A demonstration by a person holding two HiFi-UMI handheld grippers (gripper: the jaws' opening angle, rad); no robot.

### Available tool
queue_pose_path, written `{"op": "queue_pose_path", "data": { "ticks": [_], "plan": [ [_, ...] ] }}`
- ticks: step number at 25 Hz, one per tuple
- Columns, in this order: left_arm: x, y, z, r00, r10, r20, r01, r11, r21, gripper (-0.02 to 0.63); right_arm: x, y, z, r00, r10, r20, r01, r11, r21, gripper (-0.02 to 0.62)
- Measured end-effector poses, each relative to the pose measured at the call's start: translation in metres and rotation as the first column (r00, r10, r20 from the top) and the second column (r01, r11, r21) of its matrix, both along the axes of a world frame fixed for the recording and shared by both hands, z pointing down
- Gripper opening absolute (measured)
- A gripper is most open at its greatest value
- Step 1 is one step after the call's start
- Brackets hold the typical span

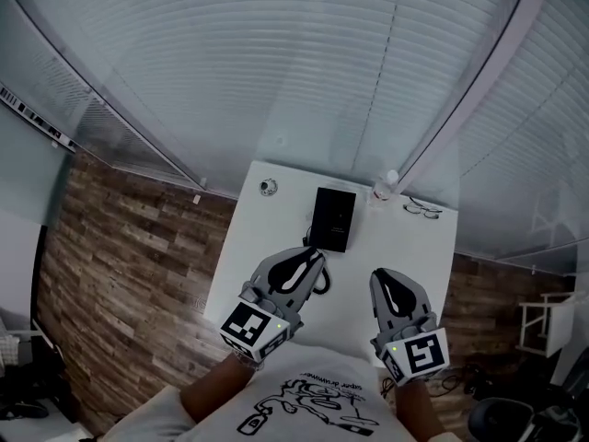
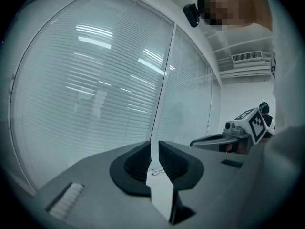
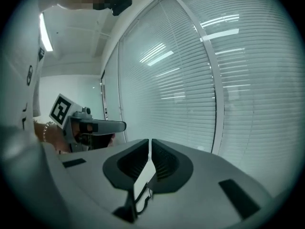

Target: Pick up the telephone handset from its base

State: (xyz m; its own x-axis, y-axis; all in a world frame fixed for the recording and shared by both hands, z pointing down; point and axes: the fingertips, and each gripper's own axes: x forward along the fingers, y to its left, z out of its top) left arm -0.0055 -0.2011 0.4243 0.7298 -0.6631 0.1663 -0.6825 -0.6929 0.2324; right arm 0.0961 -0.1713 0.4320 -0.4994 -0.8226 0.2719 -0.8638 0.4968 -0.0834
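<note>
The task has barely begun: nothing is lifted, and neither gripper touches the phone (image 1: 332, 217). It lies on the white table (image 1: 267, 247), midway along the far edge. From the head view it reads as one flat black oblong, long side running away from the person. At this size the handset cannot be told apart from the base, so it most likely sits in its cradle.

The left gripper (image 1: 311, 260) hangs over the middle of the table, its tip just short of the phone's near end. Its fingers are pressed almost together, leaving only a slit with nothing in it. The right gripper (image 1: 382, 277) is beside it, nearer the right edge and further from the phone. Its fingers also leave only a slit and pinch nothing. Through that slit a dark coiled cord (image 3: 144, 198) shows on the table.

Everything is left to do. One gripper must spread its fingers, reach the phone, close on the handset and raise it off the base.
</note>
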Motion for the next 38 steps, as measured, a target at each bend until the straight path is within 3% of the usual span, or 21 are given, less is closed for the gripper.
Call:
{"op": "queue_pose_path", "data": {
  "ticks": [9, 17, 21, 29, 38],
  "plan": [
    [-0.005, -0.046, 0.08, 0.999, 0.001, 0.054, 0.006, 0.991, -0.134, 0.044, -0.006, -0.037, 0.071, 1.0, 0.0, -0.028, -0.003, 0.995, -0.098, 0.017],
    [-0.008, -0.08, 0.173, 0.996, 0.022, 0.091, 0.003, 0.965, -0.26, 0.044, -0.023, -0.061, 0.144, 0.998, -0.038, -0.058, 0.024, 0.976, -0.216, 0.017],
    [-0.005, -0.097, 0.214, 0.99, 0.045, 0.131, -0.003, 0.952, -0.305, 0.064, -0.028, -0.077, 0.171, 0.997, -0.052, -0.053, 0.039, 0.976, -0.216, 0.017],
    [0.003, -0.122, 0.284, 0.986, 0.071, 0.15, -0.005, 0.917, -0.398, 0.136, -0.033, -0.099, 0.22, 0.998, -0.046, -0.052, 0.031, 0.965, -0.261, 0.017],
    [0.003, -0.144, 0.346, 0.993, 0.071, 0.096, -0.012, 0.858, -0.514, 0.193, -0.04, -0.102, 0.234, 0.998, -0.05, -0.041, 0.035, 0.953, -0.301, 0.017]
  ]
}}
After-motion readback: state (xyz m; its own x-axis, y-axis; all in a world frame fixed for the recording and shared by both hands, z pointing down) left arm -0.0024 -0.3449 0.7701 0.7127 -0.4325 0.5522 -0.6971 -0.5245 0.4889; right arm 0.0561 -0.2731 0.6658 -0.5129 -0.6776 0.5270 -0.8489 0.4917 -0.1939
